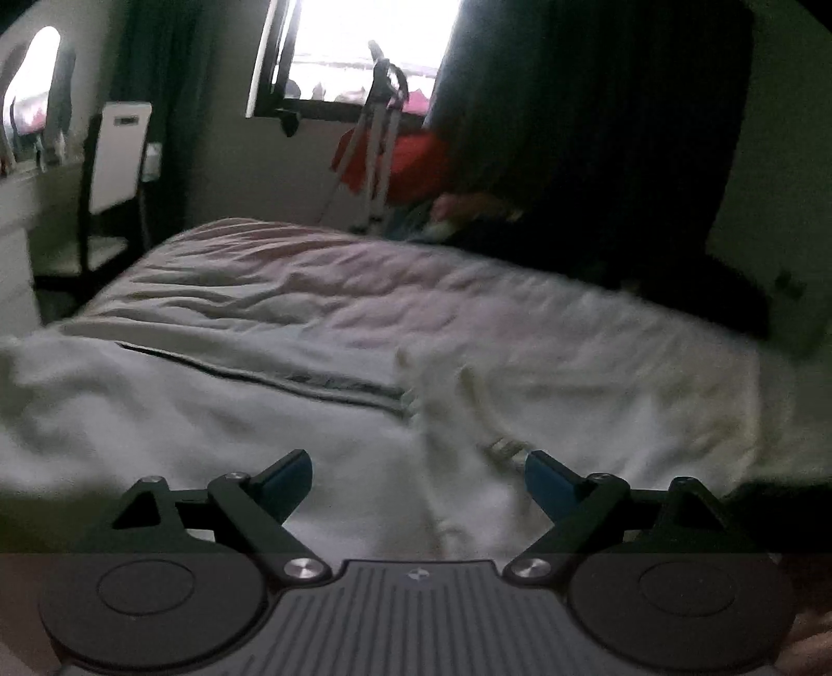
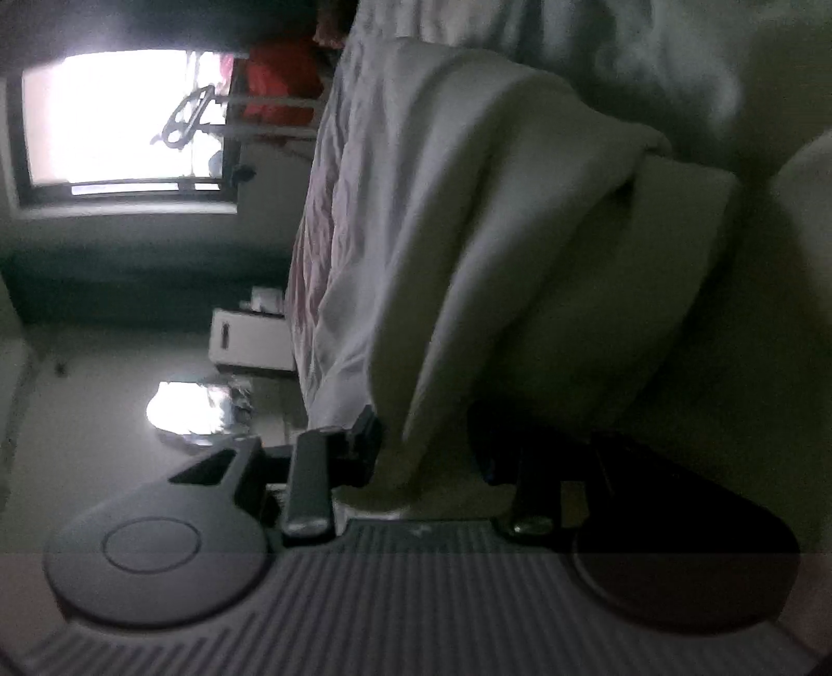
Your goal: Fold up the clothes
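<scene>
We start with the white fleece zip-up garment [image 1: 208, 416], which lies spread over the near part of the bed, filling the lower half of the left wrist view; its dark zipper line [image 1: 270, 377] runs diagonally from the left edge toward the centre, and a pale drawcord with a ribbed end [image 1: 502, 444] trails near the lower middle. In the right wrist view the same white fleece [image 2: 520, 260] hangs as a thick draped fold down the centre of the frame, the view being rolled on its side.

Our right tongs [image 2: 426, 468] are clenched on a bunched edge of that fleece at the lower centre, the cloth pinched between the dark fingers; we judge this grip lifts one part of the garment so it can be carried over for a fold. Our left tongs [image 1: 418, 481] stand released, the blue-padded fingers [image 1: 288, 481] wide apart just above the fleece and grasping nothing, probably placed there to take a second edge near the drawcord.

Beneath the garment the wrinkled pinkish-grey bedsheet [image 1: 364, 281] stretches toward the top of the frame. Beyond it a bright window [image 1: 364, 47] sits at upper centre, with a red cloth on a white drying rack [image 1: 411, 161] below it, a dark curtain [image 1: 598, 130] at upper right and a white-backed chair [image 1: 117, 156] at upper left.
</scene>
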